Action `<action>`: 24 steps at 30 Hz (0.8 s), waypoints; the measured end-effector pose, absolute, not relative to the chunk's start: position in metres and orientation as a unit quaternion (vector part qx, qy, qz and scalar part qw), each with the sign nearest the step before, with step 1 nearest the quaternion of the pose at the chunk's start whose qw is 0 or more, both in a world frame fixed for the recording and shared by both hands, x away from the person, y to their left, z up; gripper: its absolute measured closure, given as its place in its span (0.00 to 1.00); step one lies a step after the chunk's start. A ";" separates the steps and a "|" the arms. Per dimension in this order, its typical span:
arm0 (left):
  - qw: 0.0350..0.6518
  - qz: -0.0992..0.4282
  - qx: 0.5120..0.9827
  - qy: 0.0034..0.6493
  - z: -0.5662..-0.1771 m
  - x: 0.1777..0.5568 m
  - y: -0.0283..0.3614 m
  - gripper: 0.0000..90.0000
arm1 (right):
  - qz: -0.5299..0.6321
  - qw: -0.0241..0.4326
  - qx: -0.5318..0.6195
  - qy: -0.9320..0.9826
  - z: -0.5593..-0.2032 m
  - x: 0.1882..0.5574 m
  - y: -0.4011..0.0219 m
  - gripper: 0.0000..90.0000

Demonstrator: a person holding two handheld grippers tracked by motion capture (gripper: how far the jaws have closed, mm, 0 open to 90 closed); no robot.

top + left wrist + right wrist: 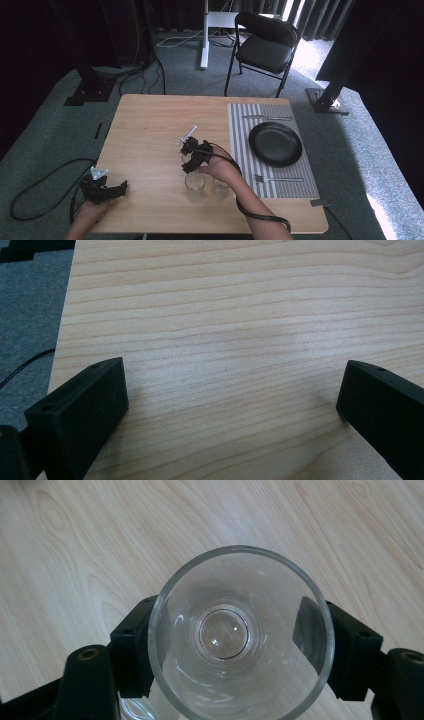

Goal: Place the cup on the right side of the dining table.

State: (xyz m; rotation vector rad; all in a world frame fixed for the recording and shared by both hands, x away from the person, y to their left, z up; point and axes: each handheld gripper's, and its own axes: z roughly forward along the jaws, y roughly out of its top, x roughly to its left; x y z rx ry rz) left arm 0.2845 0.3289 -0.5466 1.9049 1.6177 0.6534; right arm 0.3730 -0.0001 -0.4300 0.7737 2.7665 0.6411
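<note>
A clear drinking glass (240,635) sits between the two black jaws of my right gripper (240,645), seen from straight above with its round base over the wooden table (75,540). Both pads press on its sides. In the high view this glass (195,182) is near the table's front middle, under the right gripper (192,167). A second clear glass (220,188) stands just to its right, beside the hand. My left gripper (120,188) rests at the table's front left corner; its jaws (232,405) stand wide apart over bare wood.
A grey striped placemat (242,145) on the right side carries a black plate (275,144), a fork (277,178) near me and a knife (267,118) at the far side. A black chair (265,50) stands beyond the table. Cables lie on the carpet at left.
</note>
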 end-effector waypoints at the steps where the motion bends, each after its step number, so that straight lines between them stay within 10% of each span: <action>1: 0.276 0.243 0.709 0.602 -0.547 0.285 0.329 0.00 | 0.216 0.101 0.263 0.935 -0.430 0.374 -0.002 0.31; 24: 0.276 0.243 0.709 0.602 -0.547 0.284 0.329 0.00 | 0.194 0.118 0.322 0.919 -0.432 0.390 -0.060 0.31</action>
